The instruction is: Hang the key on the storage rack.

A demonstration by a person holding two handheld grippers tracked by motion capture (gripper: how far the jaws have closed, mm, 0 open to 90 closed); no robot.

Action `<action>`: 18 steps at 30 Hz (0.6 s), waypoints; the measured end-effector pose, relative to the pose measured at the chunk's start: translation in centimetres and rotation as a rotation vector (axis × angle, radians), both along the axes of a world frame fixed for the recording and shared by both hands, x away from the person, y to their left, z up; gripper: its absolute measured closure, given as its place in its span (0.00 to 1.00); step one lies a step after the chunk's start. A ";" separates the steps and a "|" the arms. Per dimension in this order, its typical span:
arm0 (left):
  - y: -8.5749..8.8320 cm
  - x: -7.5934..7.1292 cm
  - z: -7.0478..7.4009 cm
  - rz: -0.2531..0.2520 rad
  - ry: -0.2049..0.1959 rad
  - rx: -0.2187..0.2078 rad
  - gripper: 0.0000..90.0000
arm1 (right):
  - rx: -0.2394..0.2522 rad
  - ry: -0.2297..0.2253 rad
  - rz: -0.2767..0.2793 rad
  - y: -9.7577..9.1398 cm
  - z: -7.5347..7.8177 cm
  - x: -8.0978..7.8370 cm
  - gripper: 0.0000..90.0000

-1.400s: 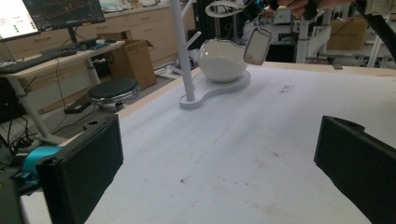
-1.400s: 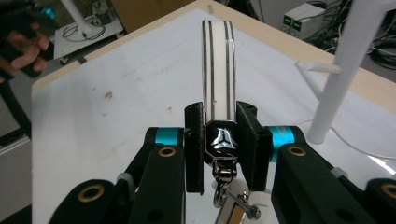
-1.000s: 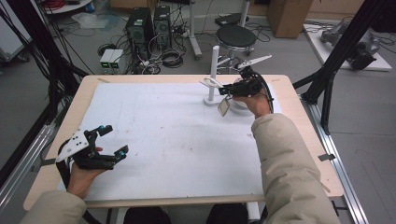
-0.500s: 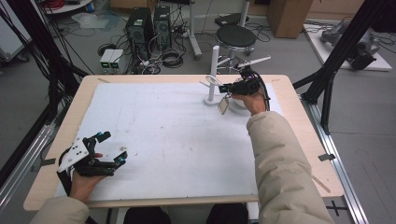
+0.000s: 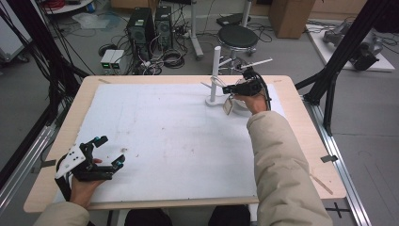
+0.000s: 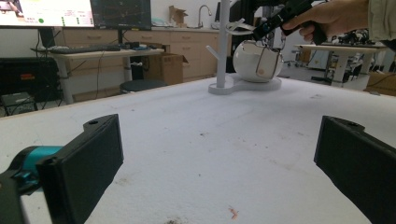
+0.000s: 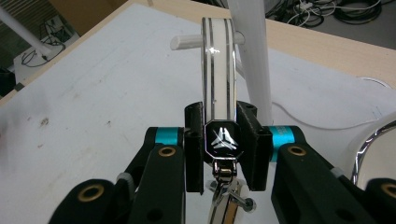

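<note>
A white stand [image 5: 215, 70] with side pegs rises at the table's back right. My right gripper [image 5: 229, 89] is just to its right, shut on the striped white strap [image 7: 217, 70] of a round white handbag [image 6: 257, 60]. The bag hangs below it, over the stand's base [image 6: 243, 85]. In the right gripper view the jaws of the right gripper [image 7: 223, 126] clamp the strap just above a black octagonal badge [image 7: 223, 140], with a peg [image 7: 187, 43] just behind. My left gripper [image 5: 110, 150] rests open and empty near the front left corner, and its own view shows the left gripper [image 6: 219, 158] with jaws wide apart.
The white mat [image 5: 179, 136] covers most of the wooden table [image 5: 306, 141]. A black stool [image 5: 237, 35], computer towers [image 5: 141, 23] and cables stand on the floor beyond the far edge. Black frame posts [image 5: 339, 61] flank the table.
My left gripper has drawn back a little toward the front edge and settled. The right gripper and the bag have barely moved.
</note>
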State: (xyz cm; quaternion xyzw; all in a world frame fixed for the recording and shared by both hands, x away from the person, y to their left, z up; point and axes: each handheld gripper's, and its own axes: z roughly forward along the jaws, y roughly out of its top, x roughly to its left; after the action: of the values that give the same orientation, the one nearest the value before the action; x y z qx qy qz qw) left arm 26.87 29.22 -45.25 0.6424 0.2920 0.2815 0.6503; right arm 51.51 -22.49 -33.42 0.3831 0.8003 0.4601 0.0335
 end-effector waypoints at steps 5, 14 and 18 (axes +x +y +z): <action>0.0 -0.1 -0.1 0.012 -0.009 -0.007 0.02 | -0.025 -0.012 -0.009 0.3 -0.3 0.1 0.82; 0.0 -0.1 -0.1 0.010 -0.007 -0.009 0.02 | -0.038 -0.079 0.035 1.5 -0.1 -0.2 0.31; 0.0 -0.1 -0.1 0.013 -0.010 -0.009 0.02 | -0.066 -0.235 0.059 2.5 0.8 -2.2 0.05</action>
State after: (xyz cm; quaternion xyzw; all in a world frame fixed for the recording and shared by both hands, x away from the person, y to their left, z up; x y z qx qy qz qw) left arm 26.75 29.21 -45.33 0.6361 0.2942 0.2876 0.6528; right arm 49.31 -20.02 -32.64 0.3015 0.8164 0.4760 0.1263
